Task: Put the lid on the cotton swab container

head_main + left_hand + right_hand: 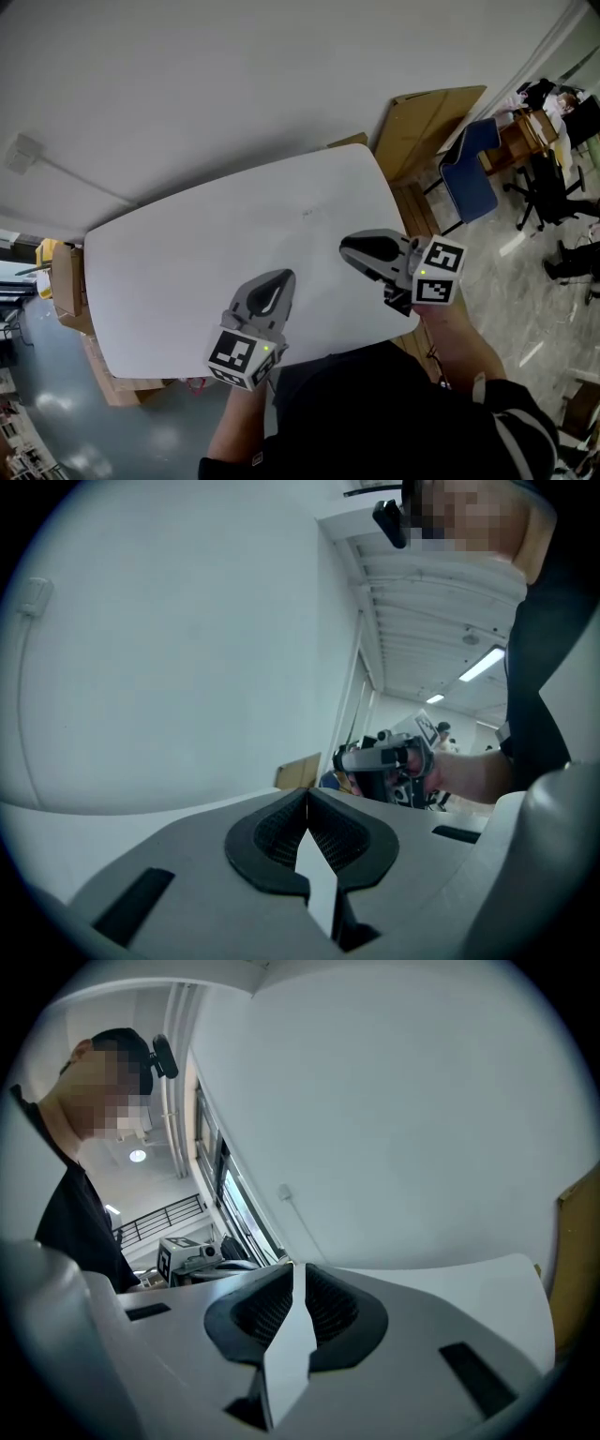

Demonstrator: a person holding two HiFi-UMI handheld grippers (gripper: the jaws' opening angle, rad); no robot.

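1. Looking down through the head view, I am seeing the left gripper and the right gripper hovering side by side above the near edge of the white table. Neither the cotton swab container nor its lid is showing on the tabletop, so I cannot say where they are. By my reading, the task is not yet under way.
2. Checking the left gripper view, I am finding its jaws closed on each other. The ribbed pads are meeting at their tips with nothing between them. Beyond them only the table, a pale wall and the other gripper are showing.
3. Checking the right gripper view, I am reading the same. The jaws are together and the pads are carrying nothing, with only table and wall ahead.
4. Judging from the task alone, I am expecting the lid to be a light, thin, rather slick piece of plastic that flexes under a hard squeeze. I would be pinching it gently across opposite edges of its rim and holding it level. The other gripper would be steadying the container low on its side wall, since a light tub is likely to slide or tip under a push.
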